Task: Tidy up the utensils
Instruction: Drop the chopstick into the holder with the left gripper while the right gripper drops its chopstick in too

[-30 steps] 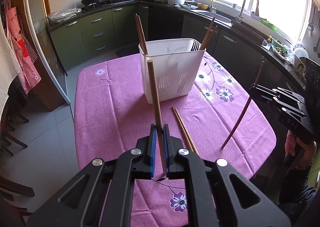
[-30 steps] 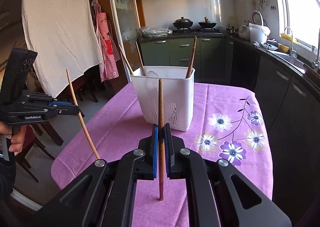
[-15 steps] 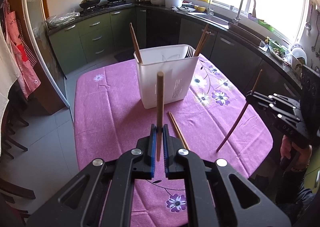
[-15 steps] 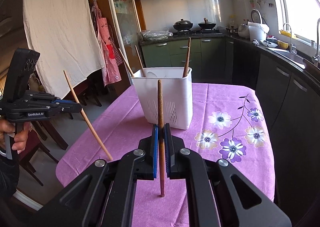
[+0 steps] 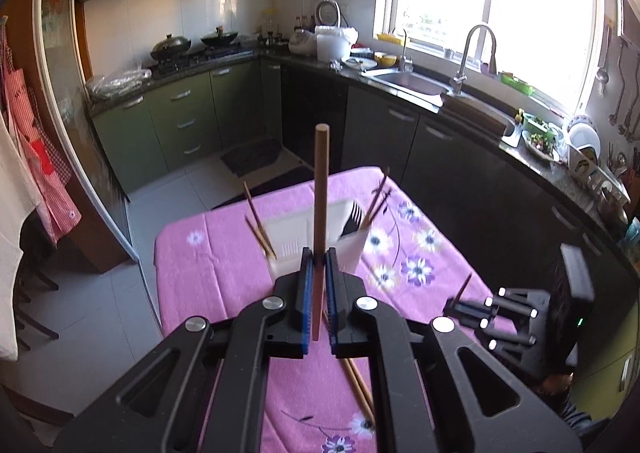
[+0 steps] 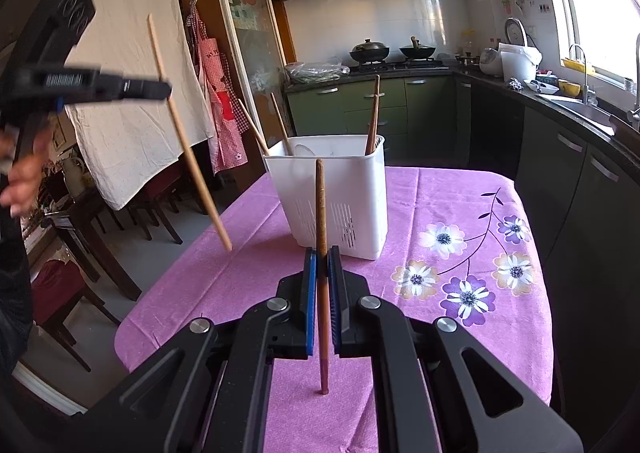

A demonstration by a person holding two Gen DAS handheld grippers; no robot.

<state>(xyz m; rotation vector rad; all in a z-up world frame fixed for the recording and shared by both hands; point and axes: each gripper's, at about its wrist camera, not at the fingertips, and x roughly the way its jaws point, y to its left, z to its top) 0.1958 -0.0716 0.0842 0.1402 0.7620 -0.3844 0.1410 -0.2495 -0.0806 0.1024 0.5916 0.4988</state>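
The white holder (image 6: pixel 336 197) stood on the pink tablecloth (image 6: pixel 440 333) with several chopsticks (image 6: pixel 373 113) and what looked like a fork (image 5: pixel 352 219) already leaning inside it, so part of the sorting looked done. Two more chopsticks (image 5: pixel 358 385) lay on the cloth near the left gripper (image 5: pixel 316 301), still to be collected. That gripper was clamped on a pale chopstick (image 5: pixel 321 189), its long axis close to vertical, raised above the table near the holder. The right gripper (image 6: pixel 322 305) pinched a darker chopstick (image 6: pixel 321 213), also upright, its lower tip low over the cloth in front of the holder. Both sticks remained to be dropped in.
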